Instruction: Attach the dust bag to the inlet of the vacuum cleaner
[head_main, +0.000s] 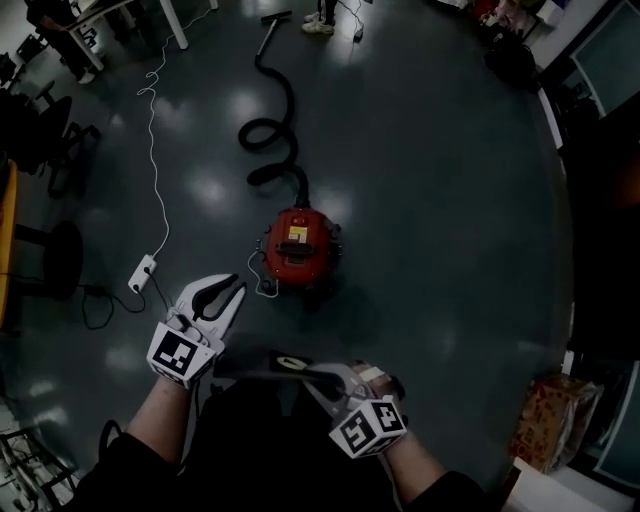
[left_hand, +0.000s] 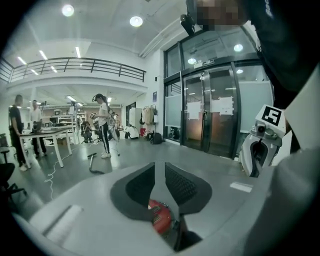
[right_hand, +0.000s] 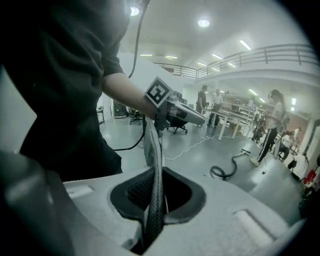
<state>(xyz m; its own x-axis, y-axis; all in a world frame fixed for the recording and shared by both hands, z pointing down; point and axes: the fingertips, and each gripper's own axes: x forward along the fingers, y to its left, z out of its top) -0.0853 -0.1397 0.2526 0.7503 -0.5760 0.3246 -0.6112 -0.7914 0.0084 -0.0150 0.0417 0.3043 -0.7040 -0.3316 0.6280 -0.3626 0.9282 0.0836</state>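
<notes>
Though not yet attached, dark flat dust bag (head_main: 257, 366): held above the floor (head_main: 430, 200), short of the red round vacuum cleaner (head_main: 300, 243), edge-on for carrying.
Right gripper (right_hand: 156, 192): jaws clenched on the bag's edge.
Left gripper (head_main: 232, 292): jaws parted, empty, likely free to guide the bag.
Black ribbed hose (head_main: 270, 135): trails from the vacuum cleaner, mid-floor, toward the far edge.

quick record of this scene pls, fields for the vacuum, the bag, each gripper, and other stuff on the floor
vacuum cleaner: red, on the dark floor, black hose curling away from it
dust bag: not attached, held clear of the vacuum cleaner
left gripper: open, empty
right gripper: shut on the dust bag
other: white power strip with white cable, left of the vacuum cleaner
</notes>
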